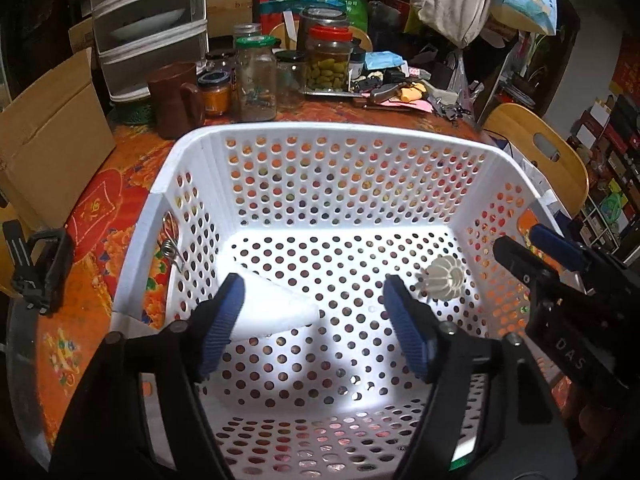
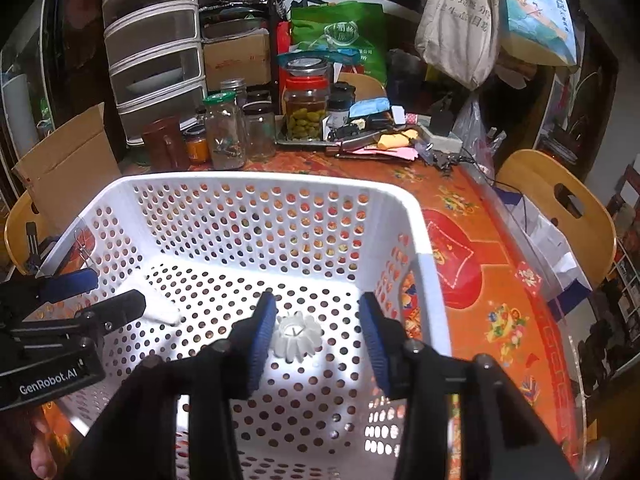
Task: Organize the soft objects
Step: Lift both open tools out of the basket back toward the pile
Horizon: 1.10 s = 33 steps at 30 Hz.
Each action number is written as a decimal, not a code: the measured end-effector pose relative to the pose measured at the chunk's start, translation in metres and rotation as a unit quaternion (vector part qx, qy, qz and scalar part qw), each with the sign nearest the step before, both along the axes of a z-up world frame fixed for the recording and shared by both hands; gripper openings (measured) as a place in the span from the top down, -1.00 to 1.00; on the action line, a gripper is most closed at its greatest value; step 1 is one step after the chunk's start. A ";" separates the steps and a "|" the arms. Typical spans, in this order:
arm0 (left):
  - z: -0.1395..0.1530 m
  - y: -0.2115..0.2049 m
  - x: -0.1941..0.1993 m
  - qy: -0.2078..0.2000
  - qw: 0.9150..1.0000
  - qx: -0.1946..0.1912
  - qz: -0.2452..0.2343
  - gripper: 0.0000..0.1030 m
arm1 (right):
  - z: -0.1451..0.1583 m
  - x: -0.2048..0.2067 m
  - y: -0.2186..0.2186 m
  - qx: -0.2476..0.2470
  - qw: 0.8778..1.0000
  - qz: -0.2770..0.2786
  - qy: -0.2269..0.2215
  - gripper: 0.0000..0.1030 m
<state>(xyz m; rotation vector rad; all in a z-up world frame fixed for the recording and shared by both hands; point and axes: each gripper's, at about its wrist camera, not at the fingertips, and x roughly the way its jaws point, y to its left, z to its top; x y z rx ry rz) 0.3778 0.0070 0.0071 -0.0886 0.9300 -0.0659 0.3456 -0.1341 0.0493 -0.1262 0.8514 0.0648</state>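
A white perforated basket point(image 1: 320, 136) stands on the orange table; it also shows in the right wrist view point(image 2: 256, 184). On its floor lie a white foam block point(image 1: 276, 308) at the left and a white ribbed soft ball point(image 1: 442, 278) at the right. My left gripper point(image 1: 316, 320) is open above the basket floor, its left pad next to the block, holding nothing. My right gripper point(image 2: 318, 334) is open over the ribbed ball point(image 2: 296, 334), which lies just beside its left finger. The block also shows in the right wrist view point(image 2: 158, 308), under the left gripper's fingers point(image 2: 120, 308).
Glass jars point(image 1: 256, 80) and a brown mug point(image 1: 176, 98) stand behind the basket. A cardboard box point(image 1: 52, 136) is at the left, a wooden chair point(image 2: 560, 208) at the right. Clutter fills the table's back point(image 2: 392, 140). A metal clip point(image 1: 170, 248) hangs on the basket's left wall.
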 end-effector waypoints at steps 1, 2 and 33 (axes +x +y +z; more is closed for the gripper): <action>0.003 0.000 -0.002 -0.007 1.000 0.004 0.002 -0.57 | 0.002 -0.002 0.000 -0.002 1.000 0.000 -0.003 -0.05; 0.008 0.000 -0.005 -0.015 1.000 0.007 0.005 -0.66 | 0.005 -0.005 0.000 -0.002 1.000 0.001 -0.008 -0.09; 0.014 0.056 -0.232 -0.114 0.993 0.013 0.032 -0.89 | 0.019 -0.171 -0.011 0.040 0.995 0.059 -0.076 -0.48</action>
